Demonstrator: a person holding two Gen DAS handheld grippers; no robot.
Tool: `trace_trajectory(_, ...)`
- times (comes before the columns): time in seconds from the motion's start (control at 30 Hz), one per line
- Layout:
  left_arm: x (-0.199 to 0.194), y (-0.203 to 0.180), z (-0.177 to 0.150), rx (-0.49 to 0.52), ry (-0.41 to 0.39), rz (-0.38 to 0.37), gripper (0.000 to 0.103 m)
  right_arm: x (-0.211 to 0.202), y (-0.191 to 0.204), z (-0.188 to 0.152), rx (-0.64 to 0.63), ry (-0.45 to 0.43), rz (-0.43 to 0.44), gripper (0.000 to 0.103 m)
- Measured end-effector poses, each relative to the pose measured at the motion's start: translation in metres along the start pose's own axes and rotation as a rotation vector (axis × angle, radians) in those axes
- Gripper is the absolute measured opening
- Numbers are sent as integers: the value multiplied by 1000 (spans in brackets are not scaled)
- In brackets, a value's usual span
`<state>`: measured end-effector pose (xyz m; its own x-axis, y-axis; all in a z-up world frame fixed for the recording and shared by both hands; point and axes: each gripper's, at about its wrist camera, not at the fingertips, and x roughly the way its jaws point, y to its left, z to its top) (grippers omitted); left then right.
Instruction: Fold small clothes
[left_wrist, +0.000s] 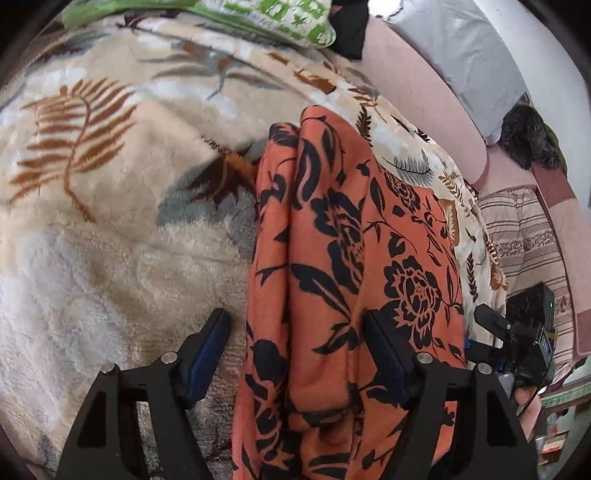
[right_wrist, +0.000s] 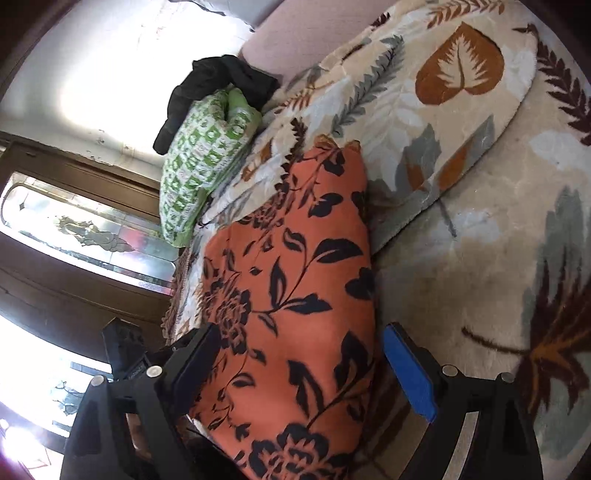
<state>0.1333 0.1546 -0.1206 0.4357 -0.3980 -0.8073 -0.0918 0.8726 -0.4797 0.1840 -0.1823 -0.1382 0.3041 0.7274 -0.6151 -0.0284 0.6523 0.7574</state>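
Observation:
An orange garment with a black flower print (left_wrist: 332, 258) lies folded into a long band on a beige fleece blanket with a leaf pattern (left_wrist: 110, 221). My left gripper (left_wrist: 299, 332) stands open astride its near end. The left pad (left_wrist: 210, 343) is clear of the cloth and the right pad (left_wrist: 384, 354) rests against it. In the right wrist view the same garment (right_wrist: 295, 277) runs between the fingers of my right gripper (right_wrist: 303, 347), which is open. Its blue right pad (right_wrist: 410, 373) sits just off the cloth edge. The right gripper's body (left_wrist: 517, 339) shows at the garment's right side.
A green-and-white patterned cloth (right_wrist: 199, 170) and a black garment (right_wrist: 218, 85) lie at the blanket's far end. Pink upholstery (left_wrist: 417, 88), a grey pillow (left_wrist: 469, 59) and a striped cover (left_wrist: 524, 236) border the blanket. A wooden door with a glass pane (right_wrist: 74, 229) stands beyond.

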Motion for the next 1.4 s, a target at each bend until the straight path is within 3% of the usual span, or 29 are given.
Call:
trace_trajectory(0.03, -1, -4, -1, 22, 12, -25, 35, 16, 2, 1, -11, 60, 19, 90)
trace_trajectory(0.07, -4, -7, -2, 22, 5, -28, 31, 26, 11, 0, -65, 92, 9, 77)
trace_trajectory(0.1, -7, -12, -3, 43, -14, -8, 29, 32, 26, -4, -159, 109, -64, 52)
trace_trajectory(0.17, -12, -20, -4, 58, -43, 8, 27, 26, 44, -5, -237, 95, -89, 36)
trace_trajectory(0.23, -23, -32, -1, 37, -84, -54, 26, 4, 60, 2, -291, 58, -66, 33)
trace_trajectory(0.3, -34, -62, 6, 90, -143, -84, 26, -26, 75, 13, -361, 2, -81, 33)
trace_trajectory(0.43, -24, -113, 24, 145, -162, -133, 29, -80, 63, 49, -373, -72, -78, 33)
trace_trajectory(0.53, 26, -134, 25, 144, -64, -95, 36, -91, 11, 68, -240, -58, -76, 37)
trace_trajectory(0.57, 48, -136, 22, 153, -15, -53, 39, -90, -10, 69, -191, -62, -108, 43)
trace_trajectory(0.6, 65, -135, 19, 156, 21, 5, 40, -86, -35, 69, -135, -60, -157, 64)
trace_trajectory(0.63, 74, -130, 15, 144, 38, 27, 56, -83, -57, 67, -79, -59, -229, 74)
trace_trajectory(0.67, 71, -124, 11, 115, 16, 20, 60, -83, -73, 63, -33, -63, -315, 81)
trace_trajectory(0.7, 62, -119, 9, 93, -8, 14, 63, -88, -83, 57, -11, -81, -324, 81)
trace_trajectory(0.73, 53, -117, 8, 88, -26, 17, 65, -97, -84, 51, -8, -111, -278, 81)
trace_trajectory(0.83, 18, -119, -2, 104, -106, 49, 65, -128, -56, 36, -77, -226, -260, 82)
trace_trajectory(0.93, 0, -132, -20, 161, -166, 81, 72, -143, -18, 22, -146, -267, -117, 82)
trace_trajectory(1.0, 14, -134, -30, 200, -148, 138, 80, -140, -4, 9, -177, -260, -59, 91)
trace_trajectory(1.03, 32, -133, -34, 214, -94, 188, 81, -130, -4, 3, -186, -235, -46, 95)
trace_trajectory(1.07, 53, -126, -36, 206, -21, 248, 82, -114, -8, -1, -185, -198, -54, 99)
trace_trajectory(1.13, 50, -117, -42, 184, -35, 235, 83, -77, -34, -2, -117, -77, -150, 99)
trace_trajectory(1.2, 31, -121, -43, 180, -45, 243, 83, -84, -22, -14, -135, -117, -181, 98)
trace_trajectory(1.4, -34, -146, -56, 222, -196, 274, 83, -133, 47, -49, -316, -247, -288, 98)
